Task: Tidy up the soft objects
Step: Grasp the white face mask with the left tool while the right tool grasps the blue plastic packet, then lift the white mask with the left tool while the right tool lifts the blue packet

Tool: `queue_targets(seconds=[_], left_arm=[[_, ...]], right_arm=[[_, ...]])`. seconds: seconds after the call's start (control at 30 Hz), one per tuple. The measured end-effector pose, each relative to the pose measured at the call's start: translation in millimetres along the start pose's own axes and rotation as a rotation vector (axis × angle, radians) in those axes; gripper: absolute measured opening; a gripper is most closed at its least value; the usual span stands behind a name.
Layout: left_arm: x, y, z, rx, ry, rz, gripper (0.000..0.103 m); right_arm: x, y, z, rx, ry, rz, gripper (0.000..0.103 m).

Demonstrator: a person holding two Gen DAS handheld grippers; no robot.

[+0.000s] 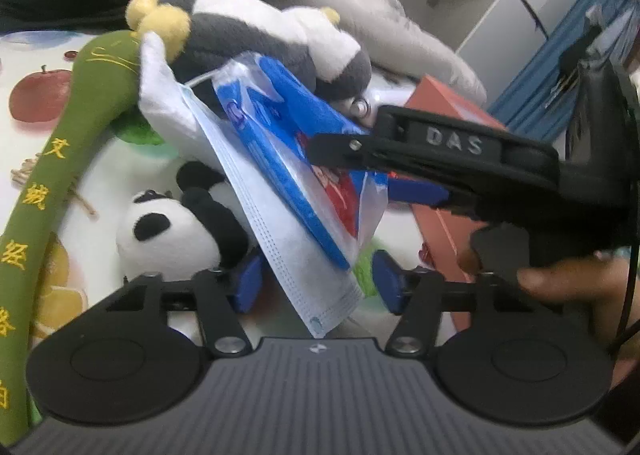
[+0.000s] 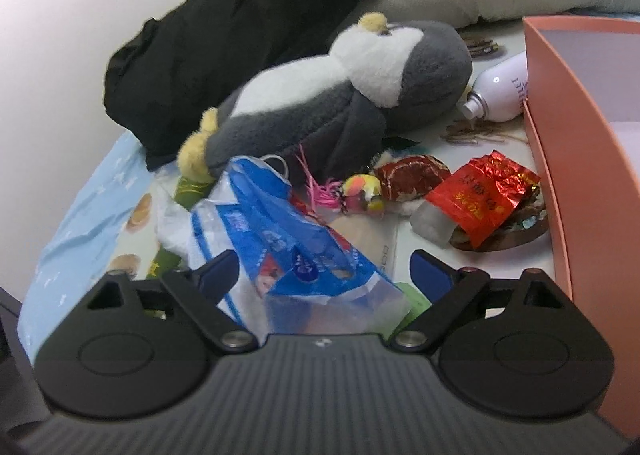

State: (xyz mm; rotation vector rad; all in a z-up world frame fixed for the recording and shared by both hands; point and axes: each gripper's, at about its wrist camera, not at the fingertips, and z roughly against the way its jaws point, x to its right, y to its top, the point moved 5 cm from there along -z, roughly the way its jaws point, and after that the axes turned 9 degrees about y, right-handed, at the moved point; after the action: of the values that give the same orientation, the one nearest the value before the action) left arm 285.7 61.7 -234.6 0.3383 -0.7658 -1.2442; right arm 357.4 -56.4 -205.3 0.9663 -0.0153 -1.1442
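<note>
Blue mask packet (image 1: 304, 159) between spread left fingers (image 1: 248, 283), untouched; right fingers (image 2: 430, 267) spread around it too.

A fruit-printed white sheet (image 1: 36, 55) covers the surface. On it lie a panda plush (image 1: 176, 223), a long green embroidered cushion (image 1: 60, 159), a grey-and-white penguin plush (image 2: 340, 95), a white spray bottle (image 2: 500, 89), crumpled red foil wrappers (image 2: 484, 195) and a salmon-pink box (image 2: 580, 159).
</note>
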Motion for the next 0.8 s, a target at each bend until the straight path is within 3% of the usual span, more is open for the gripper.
queue_targets(seconds=[0.07, 0.2, 0.3, 0.37, 0.4, 0.43, 0.5, 0.8], left_arm=[[3.5, -0.7, -3.8, 0.000, 0.017, -0.029, 0.047], [0.6, -2.1, -11.5, -0.007, 0.037, -0.032, 0.029], [1.1, -1.5, -8.1, 0.004, 0.041, -0.028, 0.023], [1.9, -0.5, -3.6, 0.017, 0.045, -0.028, 0.020], [2.4, -1.3, 1.1, 0.023, 0.043, -0.027, 0.016], [3.1, -0.6, 4.4, 0.028, 0.040, -0.025, 0.011], [4.9, -0.5, 13.2, 0.039, 0.028, -0.019, 0.007], [16.7, -9.7, 57.0, 0.086, -0.003, -0.038, 0.003]], right_arm=[[0.9, -0.4, -3.3, -0.010, 0.024, -0.004, 0.081], [1.5, -2.6, -5.4, -0.024, 0.035, -0.004, 0.067], [0.5, -1.6, 0.8, -0.019, 0.052, -0.009, 0.048], [-3.9, -0.3, 7.8, -0.012, 0.062, 0.003, 0.027], [-6.0, 0.2, 11.8, -0.006, 0.055, 0.012, 0.024], [-7.7, 1.2, 15.1, -0.001, 0.046, 0.022, 0.015], [-12.3, 3.1, 25.3, 0.021, 0.031, 0.039, 0.010], [-26.7, -7.5, 69.5, 0.065, -0.033, 0.081, 0.008]])
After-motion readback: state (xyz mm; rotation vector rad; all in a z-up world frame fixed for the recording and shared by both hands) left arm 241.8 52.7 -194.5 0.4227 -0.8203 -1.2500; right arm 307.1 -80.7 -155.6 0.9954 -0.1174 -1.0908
